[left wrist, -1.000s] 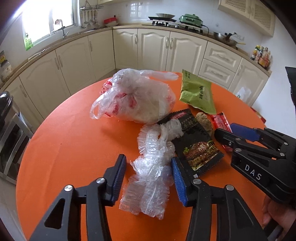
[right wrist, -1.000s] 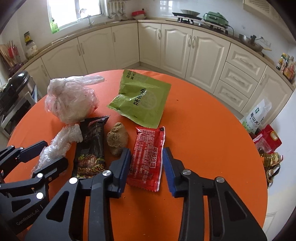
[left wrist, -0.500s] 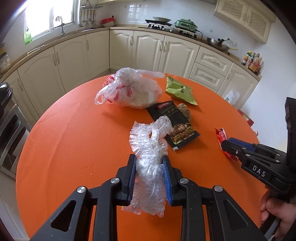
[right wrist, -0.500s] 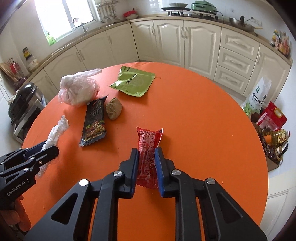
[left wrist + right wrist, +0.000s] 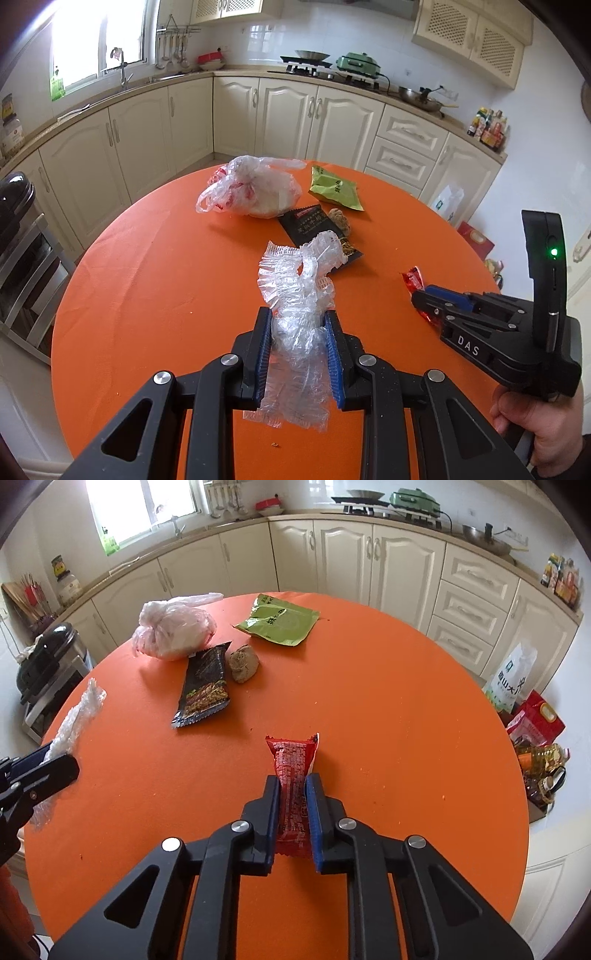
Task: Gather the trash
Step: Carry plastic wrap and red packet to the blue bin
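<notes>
"DAS" on right tongs (image 5: 421,301) (white)

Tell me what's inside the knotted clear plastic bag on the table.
Through the knotted clear plastic bag a whitish mass and some red patches show. The crumpled film blurs them, so what they are cannot be told, and anything beneath is hidden.

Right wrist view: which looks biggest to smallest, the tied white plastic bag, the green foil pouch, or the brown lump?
1-2. Tied white plastic bag and green foil pouch: too alike to rank.
3. Brown lump.
</notes>
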Available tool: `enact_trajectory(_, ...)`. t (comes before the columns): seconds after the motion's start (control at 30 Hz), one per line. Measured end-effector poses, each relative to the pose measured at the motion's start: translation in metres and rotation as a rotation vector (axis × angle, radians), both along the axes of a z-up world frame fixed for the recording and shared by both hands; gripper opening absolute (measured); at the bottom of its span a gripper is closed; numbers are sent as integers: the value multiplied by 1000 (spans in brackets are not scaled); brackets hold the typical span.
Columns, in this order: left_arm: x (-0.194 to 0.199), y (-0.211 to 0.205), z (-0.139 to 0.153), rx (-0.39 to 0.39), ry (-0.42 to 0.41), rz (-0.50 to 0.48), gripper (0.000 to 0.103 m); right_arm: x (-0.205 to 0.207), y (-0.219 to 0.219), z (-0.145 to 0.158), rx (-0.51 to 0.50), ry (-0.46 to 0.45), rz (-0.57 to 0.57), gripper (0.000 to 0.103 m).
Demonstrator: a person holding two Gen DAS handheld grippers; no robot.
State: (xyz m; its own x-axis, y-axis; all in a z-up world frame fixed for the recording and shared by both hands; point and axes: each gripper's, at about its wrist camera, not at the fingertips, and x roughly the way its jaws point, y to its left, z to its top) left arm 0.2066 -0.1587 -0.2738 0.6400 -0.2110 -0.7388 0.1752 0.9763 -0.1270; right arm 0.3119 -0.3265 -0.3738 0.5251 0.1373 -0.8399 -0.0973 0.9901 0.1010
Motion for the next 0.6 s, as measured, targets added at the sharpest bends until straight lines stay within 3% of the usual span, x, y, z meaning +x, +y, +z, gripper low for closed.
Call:
enact_trajectory(0.27, -24, -3, 15, 1, -33, -25, 23, -34, -2, 23, 75, -37, -18, 14)
enact_trajectory(0.6, -63, -31, 56, -1, -151, -79, 23, -73, -23, 100, 123, -208, -48, 14)
